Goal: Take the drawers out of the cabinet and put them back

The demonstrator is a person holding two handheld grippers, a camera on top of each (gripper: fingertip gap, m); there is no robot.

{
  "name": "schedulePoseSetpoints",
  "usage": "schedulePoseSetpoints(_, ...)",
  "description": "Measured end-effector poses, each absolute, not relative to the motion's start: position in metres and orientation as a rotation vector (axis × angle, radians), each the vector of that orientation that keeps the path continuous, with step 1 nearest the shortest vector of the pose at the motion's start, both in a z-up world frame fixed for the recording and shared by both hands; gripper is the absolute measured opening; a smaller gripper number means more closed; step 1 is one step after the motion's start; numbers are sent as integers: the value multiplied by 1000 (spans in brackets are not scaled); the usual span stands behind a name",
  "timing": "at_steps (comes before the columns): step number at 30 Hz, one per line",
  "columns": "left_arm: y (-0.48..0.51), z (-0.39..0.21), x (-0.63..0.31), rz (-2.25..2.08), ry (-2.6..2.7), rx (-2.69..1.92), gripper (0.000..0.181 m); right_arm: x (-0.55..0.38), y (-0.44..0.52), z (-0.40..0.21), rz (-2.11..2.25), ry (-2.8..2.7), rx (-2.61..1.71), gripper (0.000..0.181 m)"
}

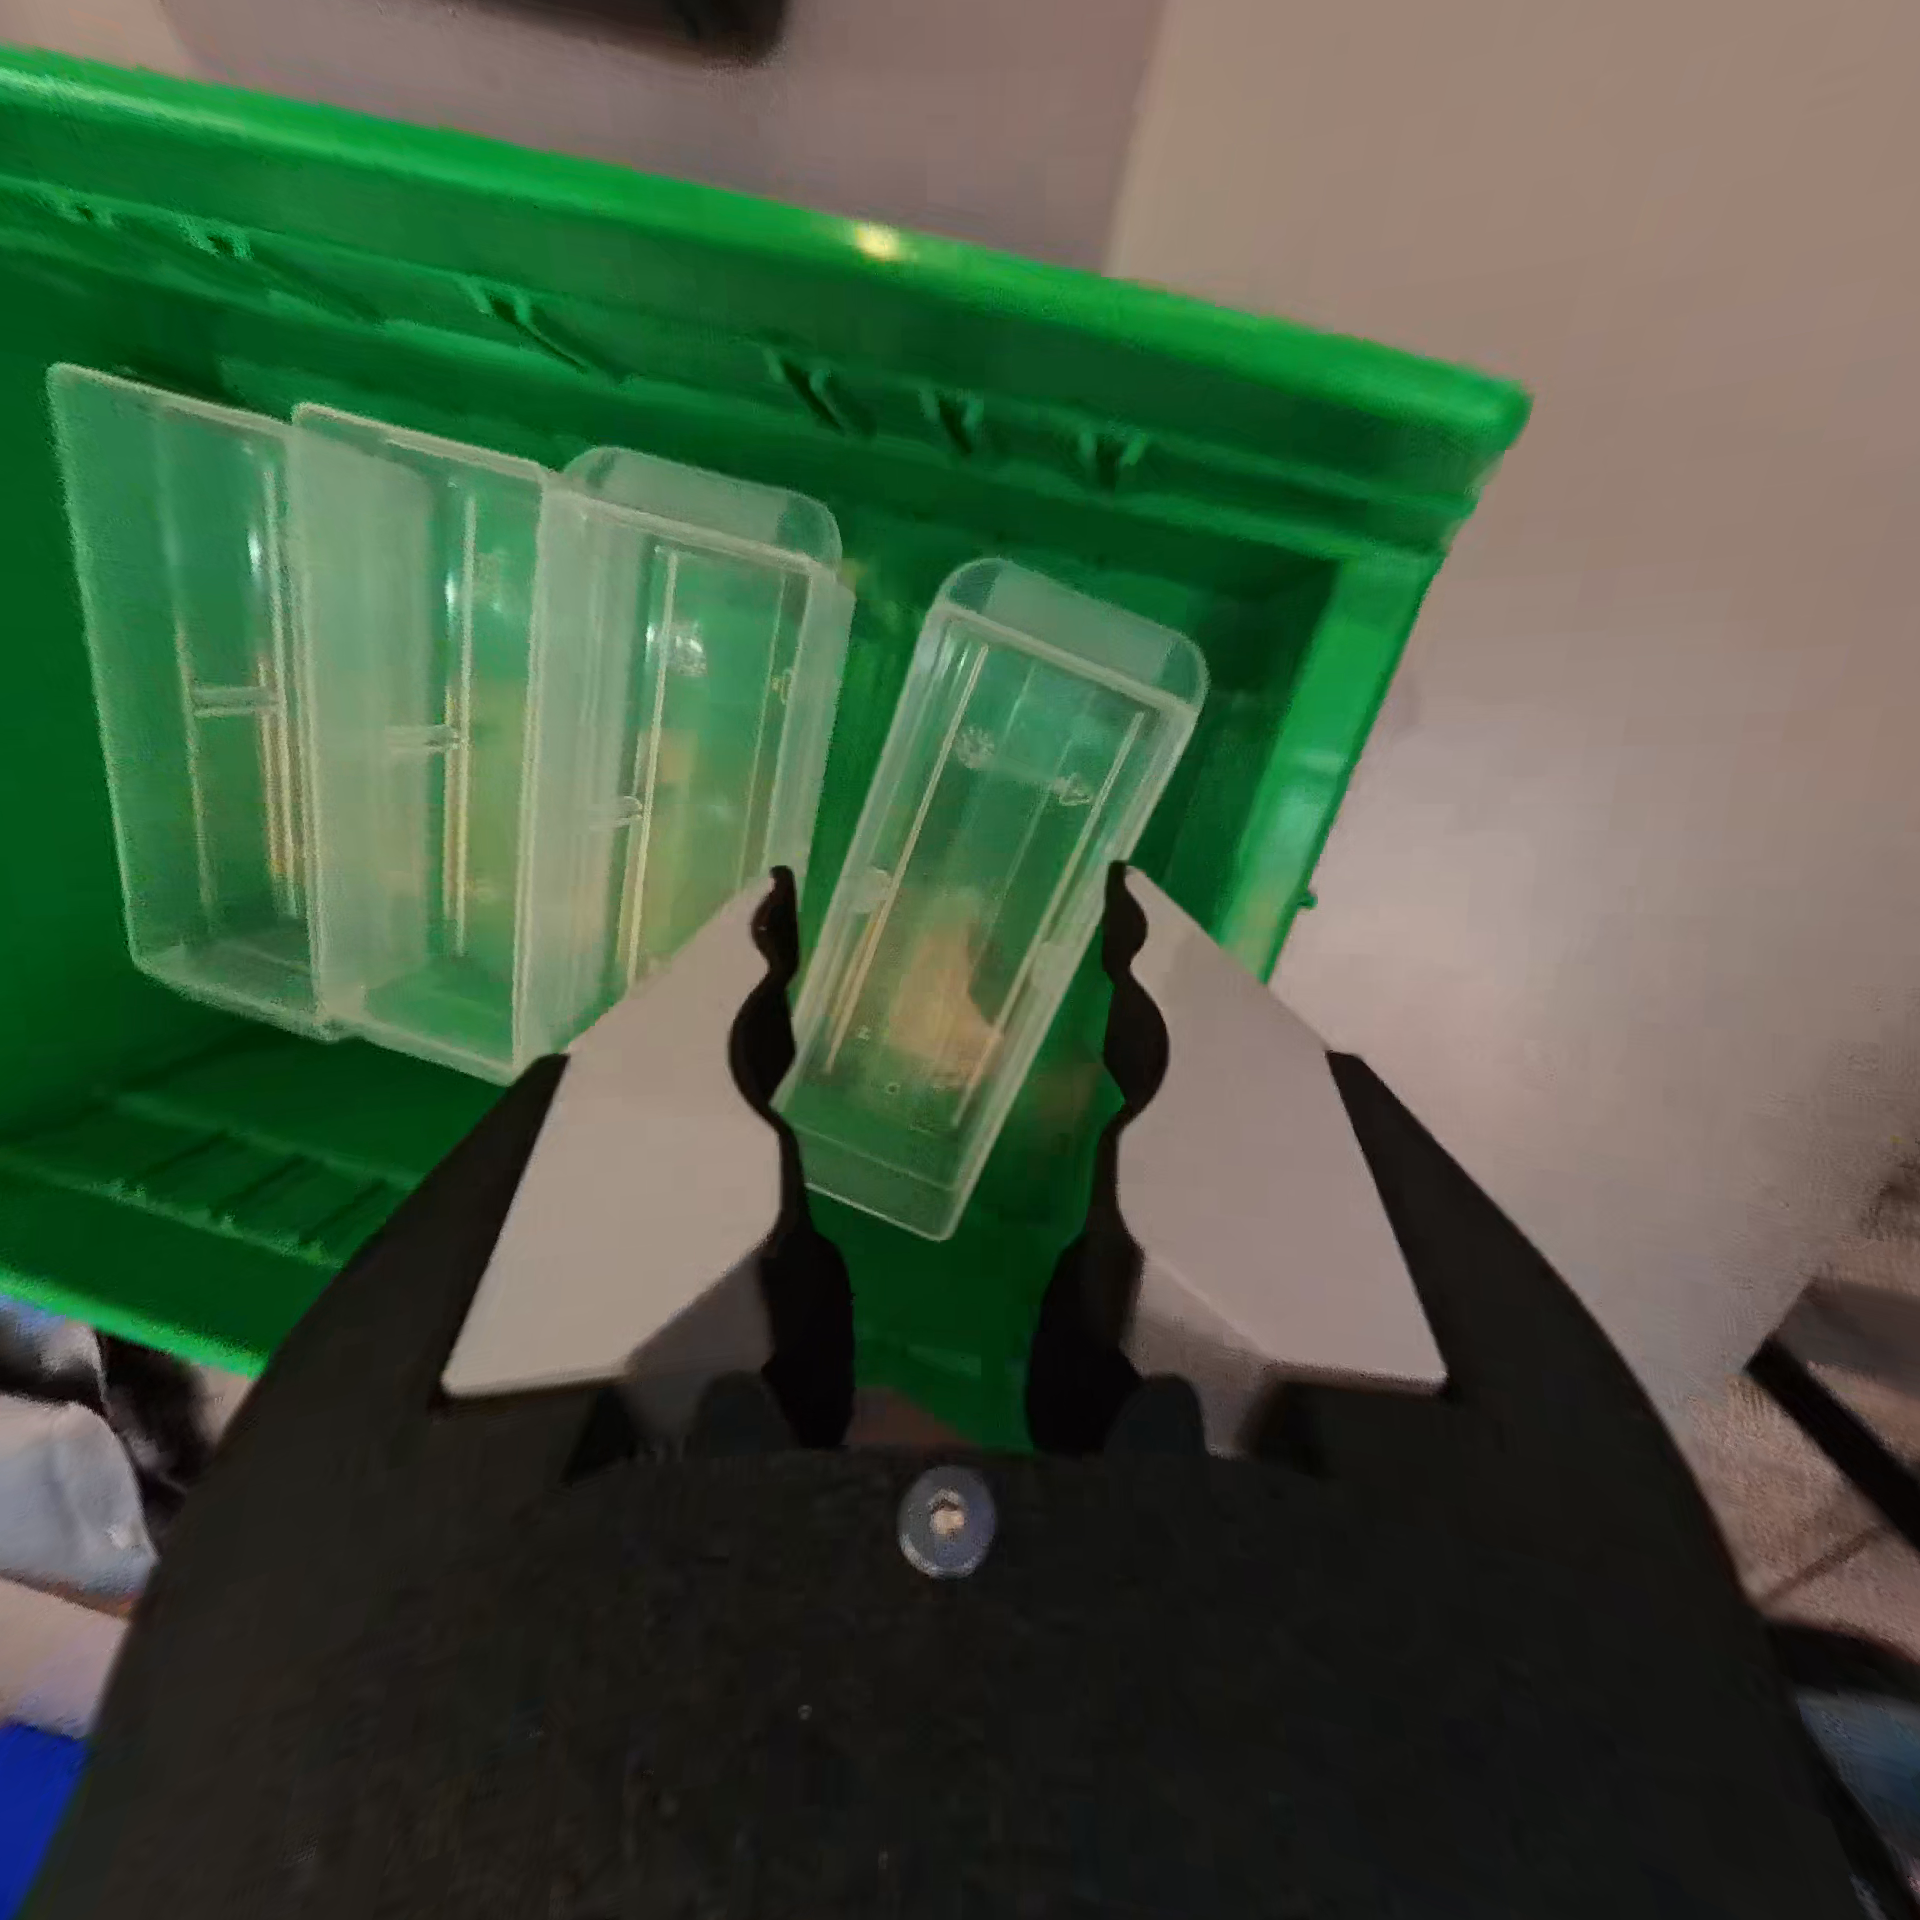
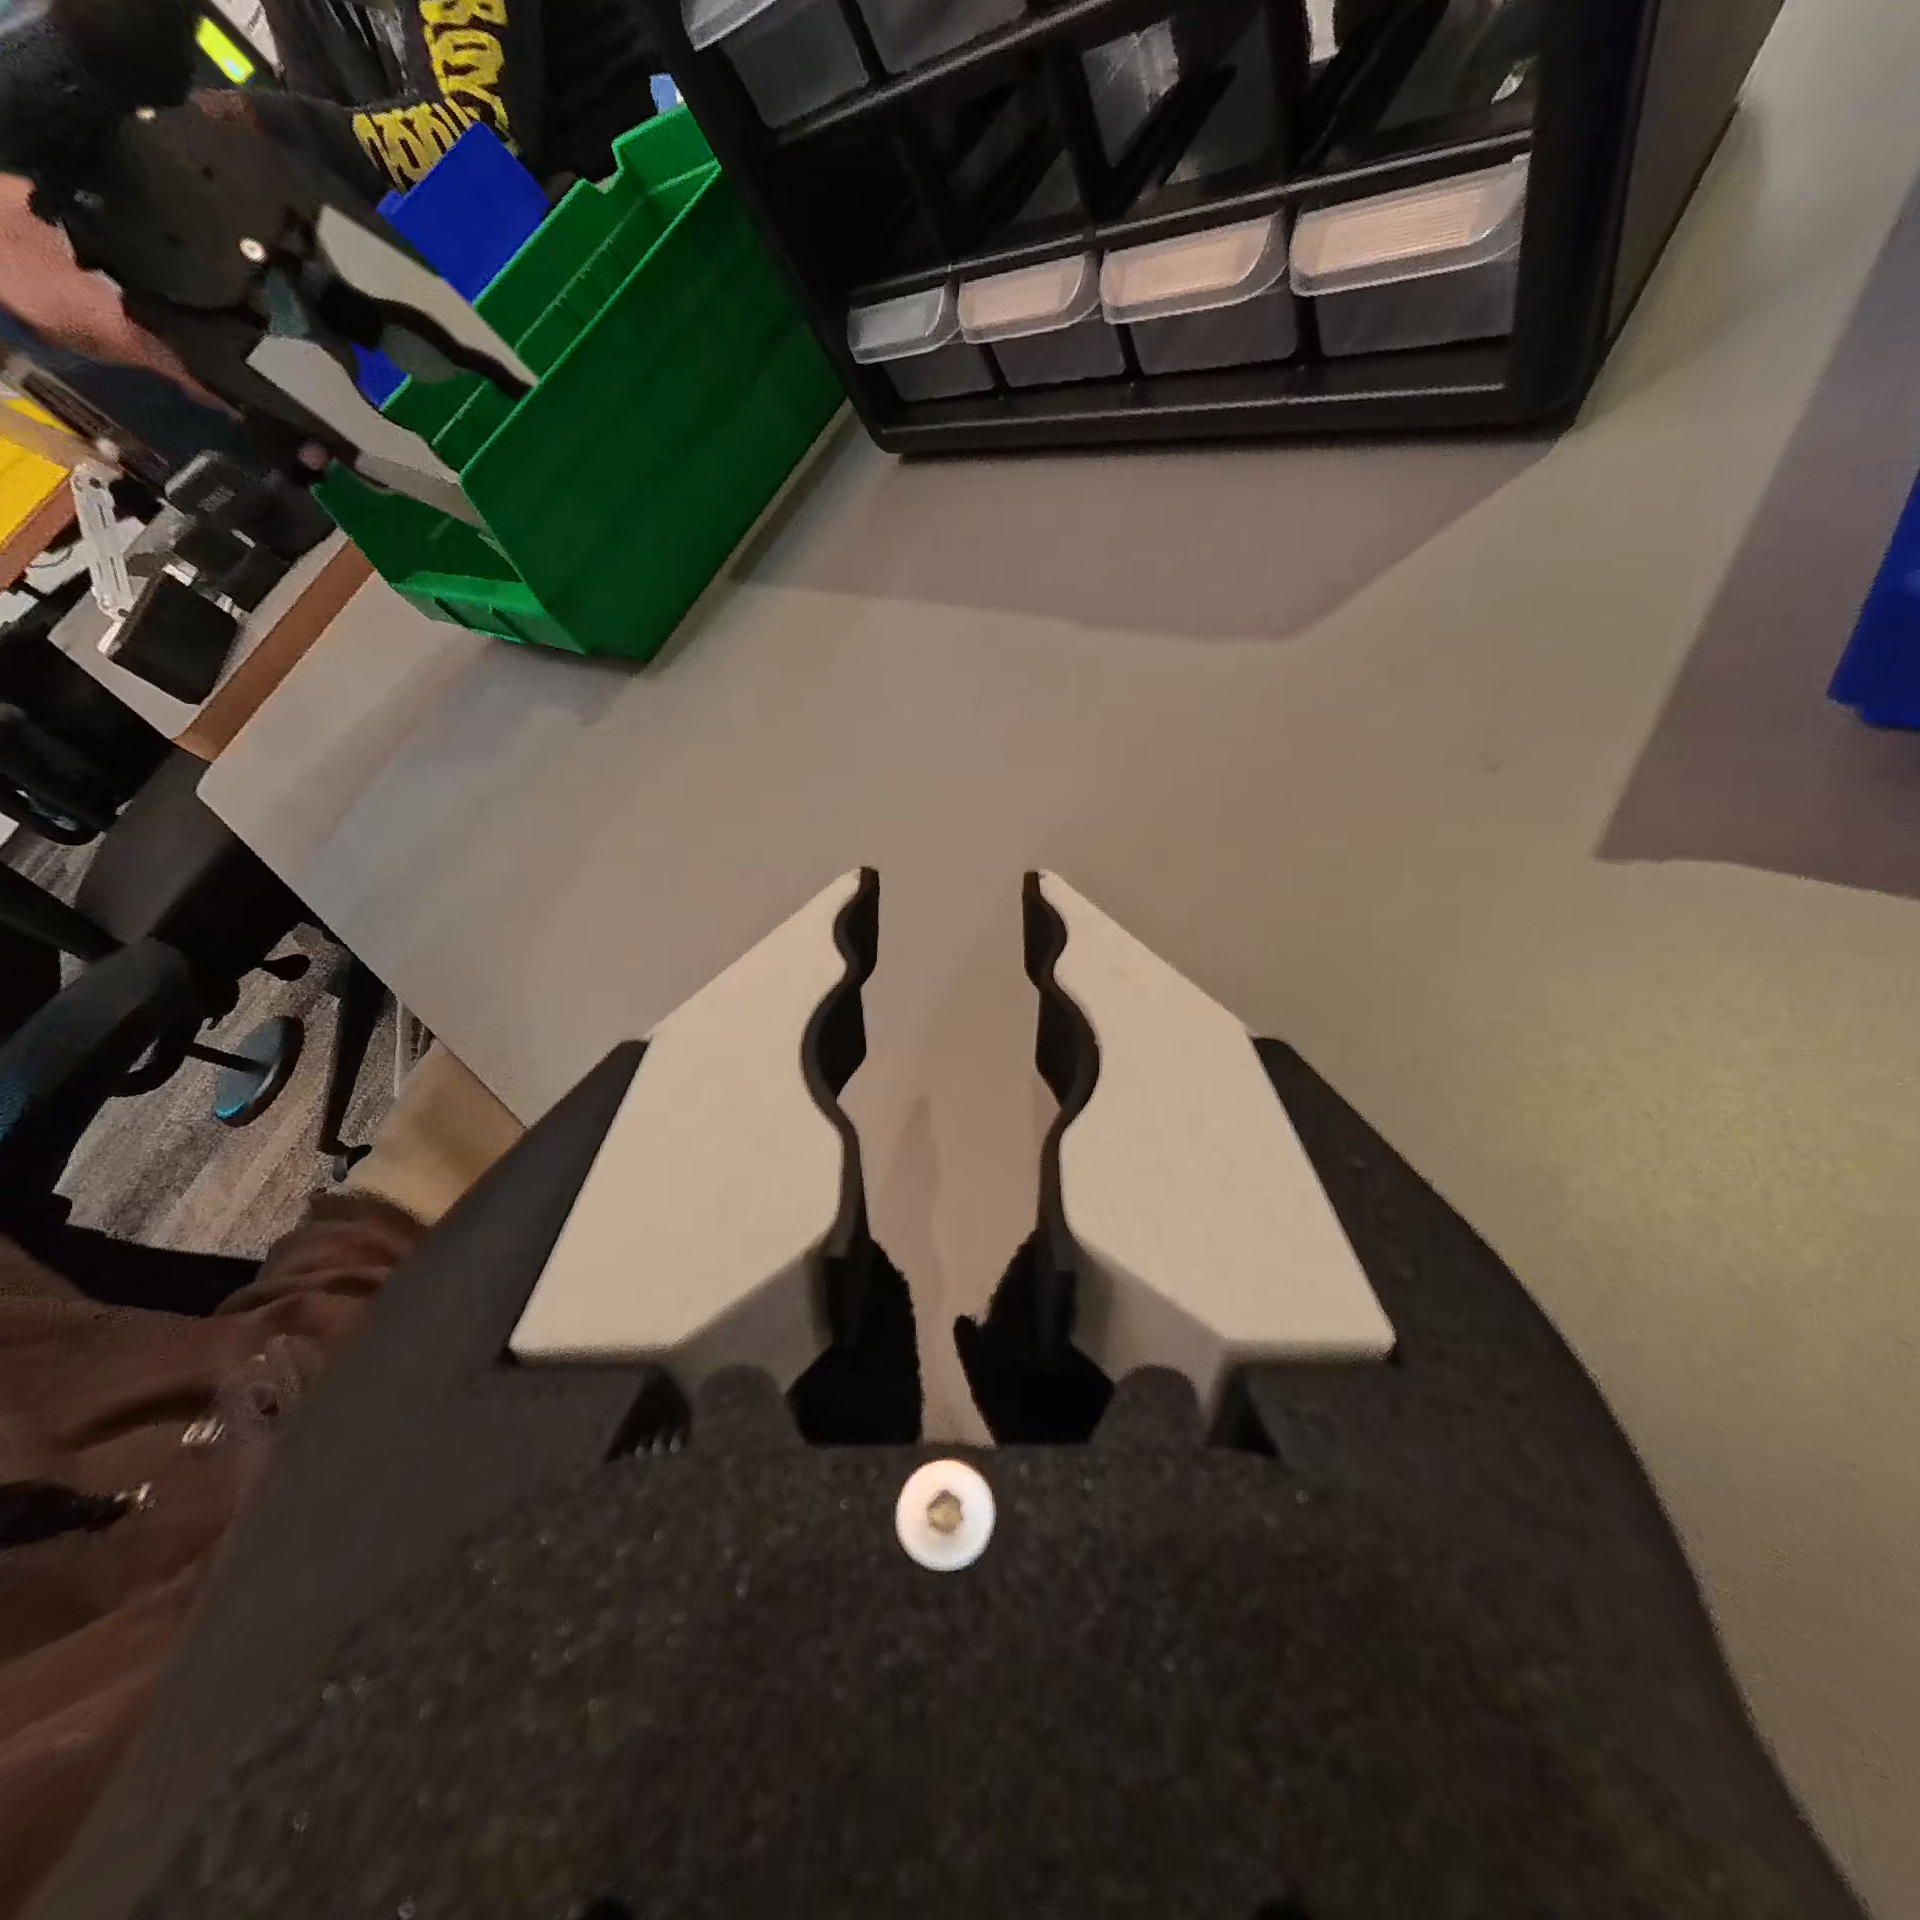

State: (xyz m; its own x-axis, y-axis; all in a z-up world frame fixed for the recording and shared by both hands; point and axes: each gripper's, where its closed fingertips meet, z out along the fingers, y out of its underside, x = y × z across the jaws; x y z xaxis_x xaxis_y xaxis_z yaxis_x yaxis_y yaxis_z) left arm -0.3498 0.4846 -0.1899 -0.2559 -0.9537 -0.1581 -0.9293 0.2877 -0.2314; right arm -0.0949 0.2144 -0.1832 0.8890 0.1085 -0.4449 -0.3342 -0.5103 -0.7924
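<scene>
In the left wrist view, three clear plastic drawers [image 1: 436, 727] lie overlapping in a green bin [image 1: 935, 343]. A fourth clear drawer [image 1: 1039, 748] lies apart to their right. My left gripper [image 1: 951, 883] is open above that drawer, with a finger on either side of its near end; I cannot tell whether they touch it. In the right wrist view, the black cabinet [image 2: 1195, 416] stands at the back of the grey table [image 2: 1143, 727]. Clear drawers [image 2: 1184, 281] fill its bottom row and some slots above look empty. My right gripper [image 2: 951, 878] is open and empty over the table.
The green bin [image 2: 644, 468] stands left of the cabinet, with the left gripper [image 2: 509, 452] over it. A blue bin [image 2: 468, 197] sits behind it and another blue box [image 2: 1881, 623] at the right edge. An office chair [image 2: 156, 1018] and a person's brown sleeve [image 2: 156, 1403] are left of the table.
</scene>
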Motion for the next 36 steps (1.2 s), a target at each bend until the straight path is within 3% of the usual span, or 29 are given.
schedulePoseSetpoints(13, 486, -222, -362, 13, 2621, -1574, 66, -93, 212, -187, 556, 176, -2051, 27)
schedulePoseSetpoints(17, 494, -223, -359, 71, 2614, -1487, 56, -96, 212, -187, 553, 160, -2056, 27)
schedulePoseSetpoints(21, 492, -196, -358, 58, 2596, -1418, 51, -96, 211, -186, 538, 154, -2054, 27)
schedulePoseSetpoints(30, 419, -72, -310, 96, 2500, -990, 51, -101, 204, -180, 459, 76, -2033, 32)
schedulePoseSetpoints(36, 326, -111, -253, -19, 2691, -579, 51, -109, 186, -173, 336, 15, -2005, 44)
